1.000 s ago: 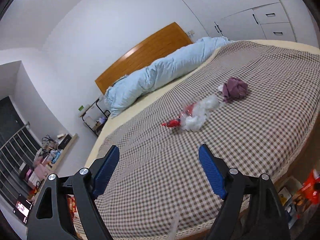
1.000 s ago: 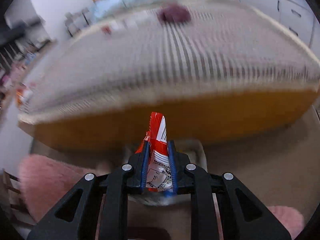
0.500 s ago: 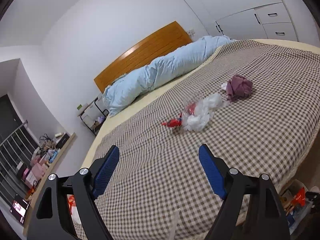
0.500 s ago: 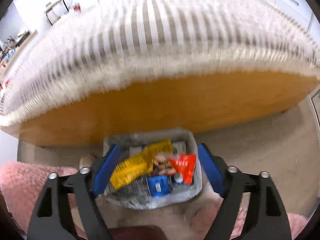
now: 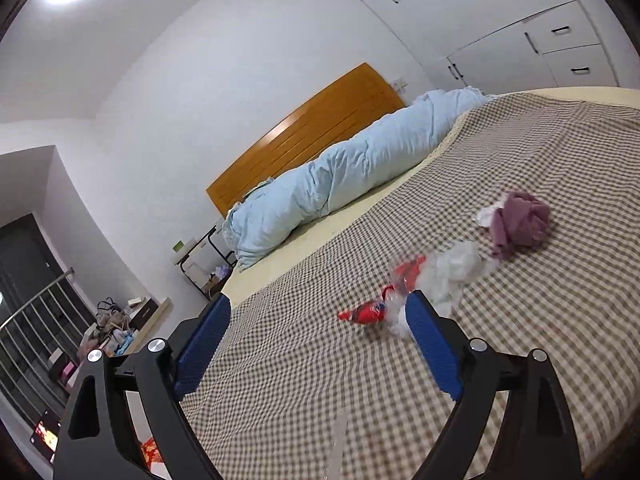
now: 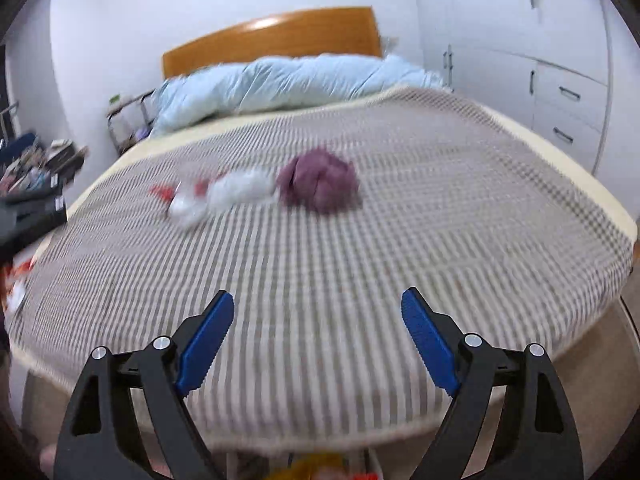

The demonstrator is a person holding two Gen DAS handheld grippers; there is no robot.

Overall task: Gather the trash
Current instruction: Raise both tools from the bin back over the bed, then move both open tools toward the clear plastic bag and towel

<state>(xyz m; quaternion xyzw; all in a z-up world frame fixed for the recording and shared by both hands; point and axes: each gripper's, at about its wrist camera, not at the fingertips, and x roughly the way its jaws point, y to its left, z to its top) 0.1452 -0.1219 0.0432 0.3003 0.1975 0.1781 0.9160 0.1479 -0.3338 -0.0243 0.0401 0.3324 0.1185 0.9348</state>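
No lettering can be read anywhere from where I hold my two grippers. The red wrapper (image 5: pixel 365 312) lying on the checked bedspread (image 5: pixel 520 360) in front of me carries some white print, but it is too small and too blurred to make out. A small green item (image 5: pixel 178 246) on the bedside rack shows no words I can tell, and the bright screen (image 5: pixel 45 434) at the lower left edge of my left view is only a glowing smear.

Wrappers (image 5: pixel 372 312) on bed (image 5: pixel 320 380), beside cloth (image 5: pixel 520 222)
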